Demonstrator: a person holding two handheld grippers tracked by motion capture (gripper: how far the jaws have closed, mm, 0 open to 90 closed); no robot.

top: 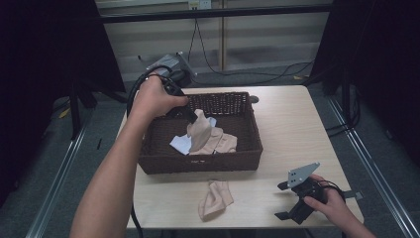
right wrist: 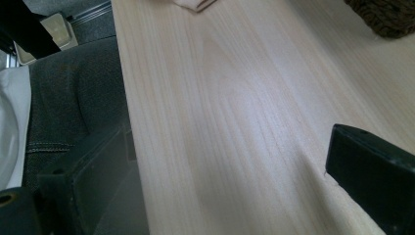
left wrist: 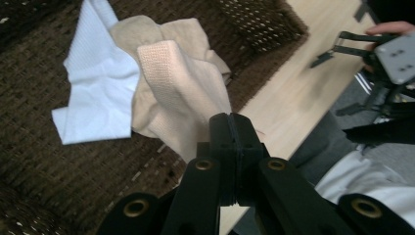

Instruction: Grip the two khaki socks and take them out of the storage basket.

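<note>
1. Worktop: pale wood, with bare room on its right half and along the near edge. A beige sock already lies flat near the front edge, just near of the basket.
2. Basket: dark wicker, left of centre, walls tall on all sides. A white cloth rests on its floor.
3. Step in hand, as judged: lifting a second beige sock out of the basket. Left claw is clamped on one end of this sock, which hangs into the basket, its lower part draped on the white cloth.
4. Next move calls for raising the sock clear of the near wall, then carrying it toward the free worktop beside the first.
5. Right claw rests at the near right, jaws spread, holding nothing.
</note>
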